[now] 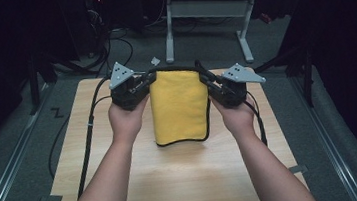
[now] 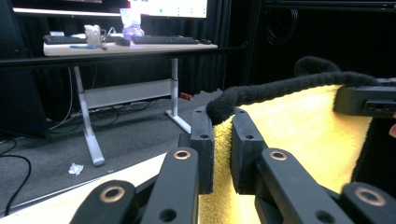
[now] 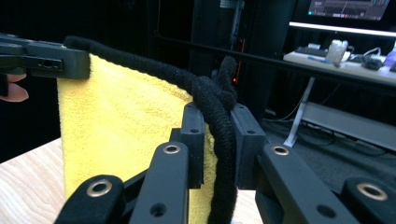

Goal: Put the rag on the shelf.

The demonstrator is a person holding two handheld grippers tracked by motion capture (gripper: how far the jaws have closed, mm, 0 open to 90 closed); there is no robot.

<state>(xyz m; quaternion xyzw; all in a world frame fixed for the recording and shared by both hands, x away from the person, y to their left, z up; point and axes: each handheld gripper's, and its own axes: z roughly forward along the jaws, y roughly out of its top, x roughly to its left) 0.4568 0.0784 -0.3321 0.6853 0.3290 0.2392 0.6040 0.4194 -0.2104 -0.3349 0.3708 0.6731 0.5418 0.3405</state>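
Observation:
A yellow towel [image 1: 179,105] with a thick black border hangs folded over the wooden table [image 1: 175,181], its lower end resting on the top. My left gripper [image 1: 145,84] is shut on the towel's far left corner; in the left gripper view [image 2: 223,149] the yellow cloth and black edge [image 2: 280,86] sit pinched between the jaws. My right gripper [image 1: 210,83] is shut on the far right corner, and in the right gripper view [image 3: 215,144] the black border [image 3: 219,121] runs down between its jaws. The towel [image 3: 126,112] is stretched between both grippers.
A white-legged desk [image 1: 207,12] stands beyond the table, with keyboards and a cup [image 2: 93,33] on it. Cables [image 1: 89,135] trail off the table's left side and lie on the grey floor. A scrap of paper [image 1: 155,60] lies past the far edge.

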